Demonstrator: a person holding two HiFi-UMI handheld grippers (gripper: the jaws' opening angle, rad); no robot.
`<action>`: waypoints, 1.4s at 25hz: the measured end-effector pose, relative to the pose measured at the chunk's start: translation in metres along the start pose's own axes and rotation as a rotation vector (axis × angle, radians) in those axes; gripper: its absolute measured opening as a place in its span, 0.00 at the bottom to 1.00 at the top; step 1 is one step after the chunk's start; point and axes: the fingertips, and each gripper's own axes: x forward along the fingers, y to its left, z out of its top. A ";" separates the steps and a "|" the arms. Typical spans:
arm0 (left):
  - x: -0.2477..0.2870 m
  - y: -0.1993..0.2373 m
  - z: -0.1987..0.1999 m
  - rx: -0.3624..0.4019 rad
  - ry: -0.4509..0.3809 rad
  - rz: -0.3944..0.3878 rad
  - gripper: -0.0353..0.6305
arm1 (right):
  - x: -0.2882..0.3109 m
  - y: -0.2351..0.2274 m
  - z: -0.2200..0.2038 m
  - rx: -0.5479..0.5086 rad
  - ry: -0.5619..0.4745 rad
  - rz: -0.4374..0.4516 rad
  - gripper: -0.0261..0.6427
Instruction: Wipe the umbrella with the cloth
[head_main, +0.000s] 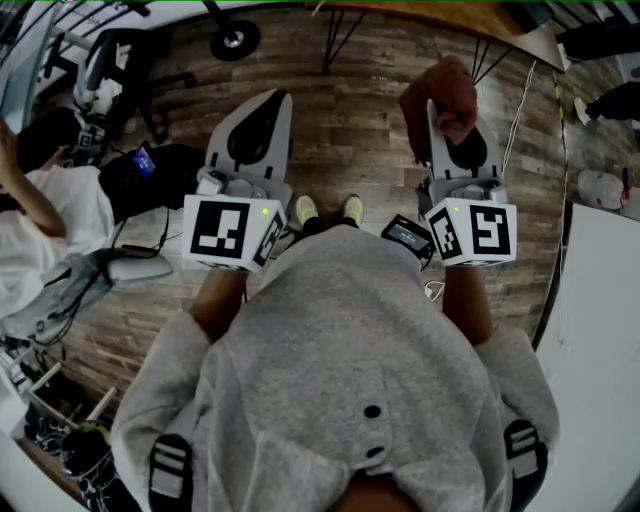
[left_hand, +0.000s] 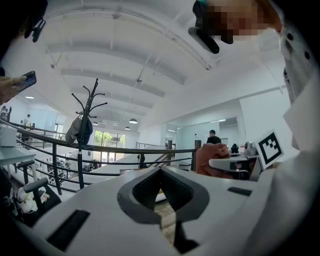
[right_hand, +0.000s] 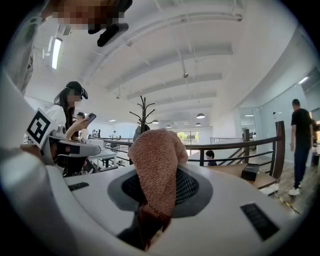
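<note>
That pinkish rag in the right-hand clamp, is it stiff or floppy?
Probably floppy: the cloth slumps in a rounded fold above the right gripper, whose jaws are shut on it. Likely light, since one pinch holds it. Its nubby weave looks unlikely to slip.

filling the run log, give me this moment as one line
left gripper: shut, empty | right gripper: shut on rust-brown knitted cloth | umbrella: not in view | both grippers: level

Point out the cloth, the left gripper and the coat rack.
cloth (right_hand: 157, 165), right gripper view, its draped middle.
left gripper (left_hand: 161, 170), left gripper view, where its shut tips meet.
coat rack (right_hand: 143, 116), right gripper view, its trunk.
</note>
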 end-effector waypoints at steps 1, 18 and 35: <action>-0.001 0.001 0.001 0.000 -0.003 -0.003 0.07 | 0.000 0.002 0.000 -0.001 -0.001 -0.001 0.20; -0.037 0.036 0.007 -0.011 -0.039 -0.023 0.07 | 0.000 0.049 0.019 -0.003 -0.050 -0.033 0.20; -0.007 0.046 0.007 0.021 -0.064 -0.043 0.07 | 0.031 0.031 0.020 -0.030 -0.109 -0.050 0.20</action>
